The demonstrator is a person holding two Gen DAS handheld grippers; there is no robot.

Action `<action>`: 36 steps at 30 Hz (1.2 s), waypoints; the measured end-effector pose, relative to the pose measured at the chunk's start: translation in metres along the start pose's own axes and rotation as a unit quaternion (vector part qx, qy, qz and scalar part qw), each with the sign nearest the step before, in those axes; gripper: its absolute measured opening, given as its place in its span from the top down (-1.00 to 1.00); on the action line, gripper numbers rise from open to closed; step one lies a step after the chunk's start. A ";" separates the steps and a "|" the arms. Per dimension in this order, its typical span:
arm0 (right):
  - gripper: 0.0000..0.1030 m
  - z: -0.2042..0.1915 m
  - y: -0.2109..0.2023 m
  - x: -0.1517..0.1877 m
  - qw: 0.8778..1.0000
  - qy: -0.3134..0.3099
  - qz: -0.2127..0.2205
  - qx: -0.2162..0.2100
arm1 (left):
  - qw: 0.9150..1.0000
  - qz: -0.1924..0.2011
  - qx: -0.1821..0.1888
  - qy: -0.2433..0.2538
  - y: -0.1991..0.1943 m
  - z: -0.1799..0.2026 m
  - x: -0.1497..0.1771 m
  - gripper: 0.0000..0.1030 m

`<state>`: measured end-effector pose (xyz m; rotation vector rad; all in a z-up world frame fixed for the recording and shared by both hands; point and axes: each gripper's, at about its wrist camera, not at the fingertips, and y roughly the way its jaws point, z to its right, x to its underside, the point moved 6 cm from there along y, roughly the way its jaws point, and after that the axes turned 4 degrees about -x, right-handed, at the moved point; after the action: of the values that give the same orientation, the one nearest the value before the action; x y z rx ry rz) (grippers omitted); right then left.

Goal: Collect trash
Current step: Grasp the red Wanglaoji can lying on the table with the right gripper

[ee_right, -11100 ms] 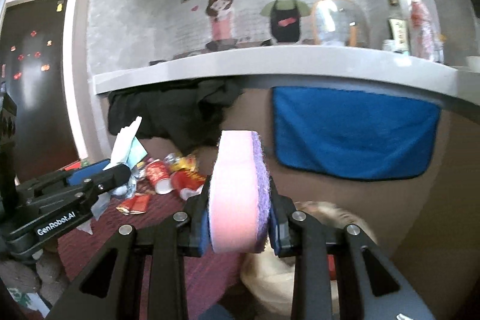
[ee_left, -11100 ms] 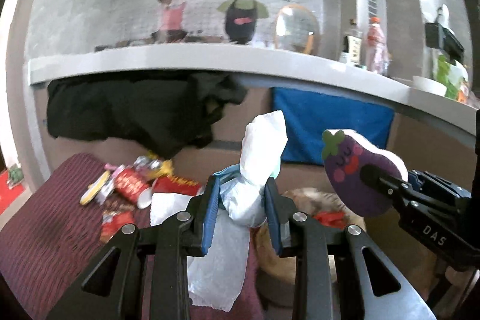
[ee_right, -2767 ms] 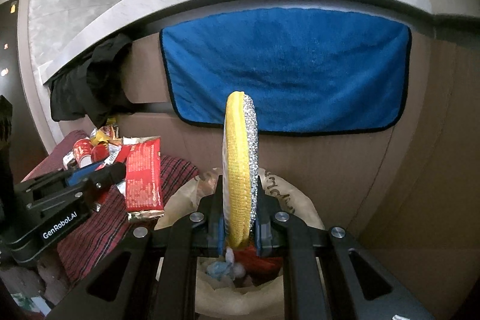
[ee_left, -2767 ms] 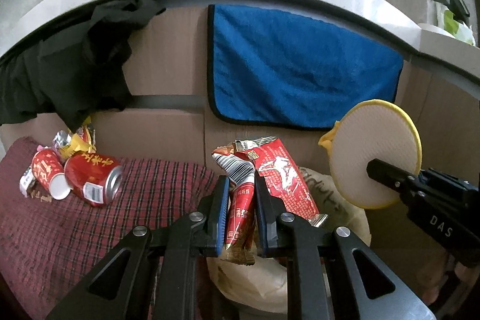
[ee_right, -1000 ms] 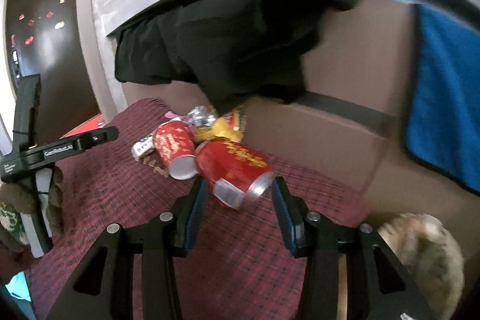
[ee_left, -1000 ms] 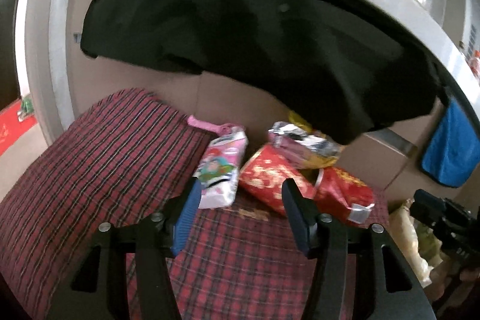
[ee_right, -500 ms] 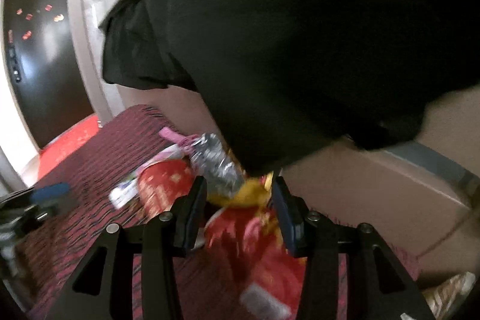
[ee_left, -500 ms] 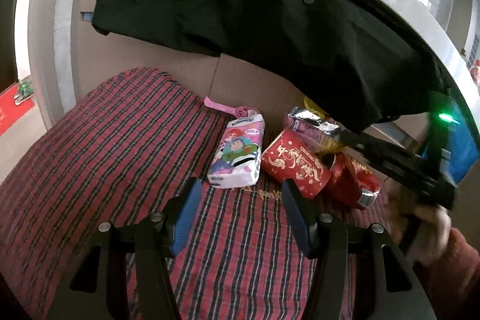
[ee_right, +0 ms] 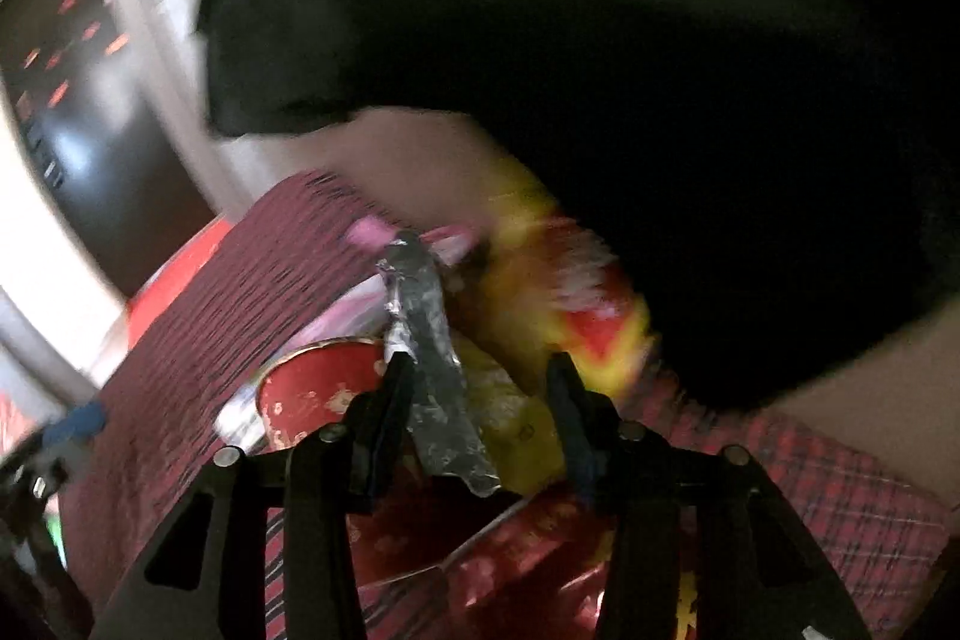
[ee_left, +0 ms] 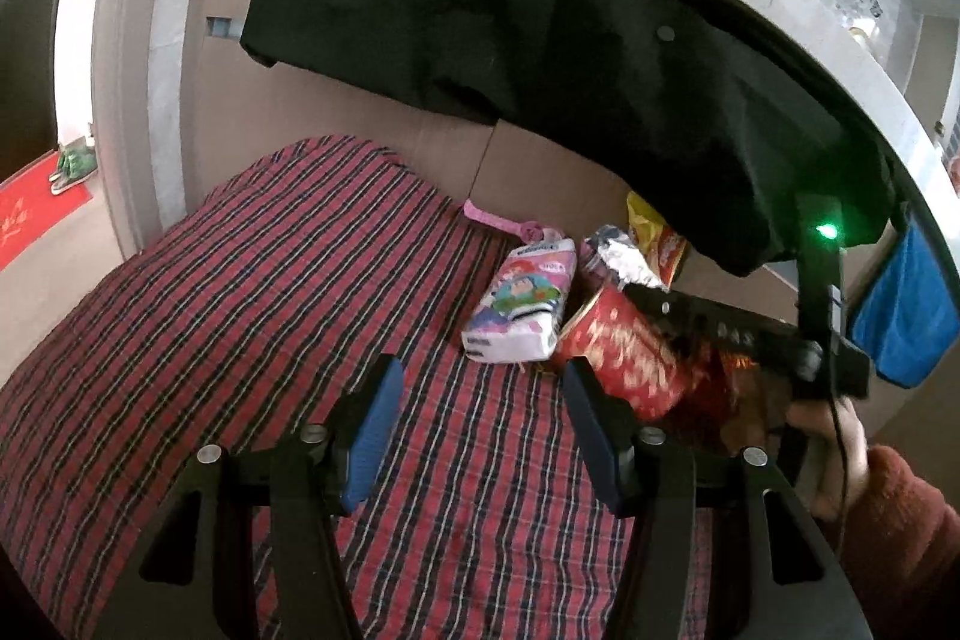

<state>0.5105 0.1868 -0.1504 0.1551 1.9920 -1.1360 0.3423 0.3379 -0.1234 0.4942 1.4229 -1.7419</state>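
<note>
We see the right gripper closing its jaws around a crumpled silver foil wrapper, not yet clamped; the wrapper's long axis runs away from the camera, over a red paper cup on the plaid cloth. The left gripper hangs released above the cloth, short of the tissue pack.

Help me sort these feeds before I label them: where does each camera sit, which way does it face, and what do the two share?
Left wrist: on the left gripper, angled down over the plaid cloth toward the tissue pack; its open jaws, the right gripper and a hand show.
Right wrist: on the right gripper, close above the litter; its closing jaws straddle the foil wrapper, not yet pinching.
Shared: foil wrapper, red cup, yellow packet, black garment.
</note>
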 end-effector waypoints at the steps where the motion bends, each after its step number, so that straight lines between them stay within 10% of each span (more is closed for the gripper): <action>1: 0.24 -0.011 0.000 0.004 1.000 -0.010 -0.006 -0.011 | 1.000 -0.002 0.000 -0.001 0.000 0.000 0.001 -0.10; 16: 0.27 -0.060 -0.081 0.049 0.997 -0.080 0.011 -0.019 | 1.000 -0.015 0.017 -0.013 -0.024 0.015 0.021 -0.10; 27: 0.20 0.037 -0.170 0.065 0.996 -0.010 0.066 0.060 | 0.999 -0.023 0.043 0.019 0.000 0.100 0.020 -0.10; 36: 0.14 0.091 -0.184 0.096 0.995 0.069 0.067 0.032 | 0.999 -0.035 0.030 0.018 0.035 0.135 0.028 -0.10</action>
<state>0.4161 -0.0163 -0.1195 0.4036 2.0329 -1.1296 0.3788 0.2008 -0.1273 0.5160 1.4331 -1.8438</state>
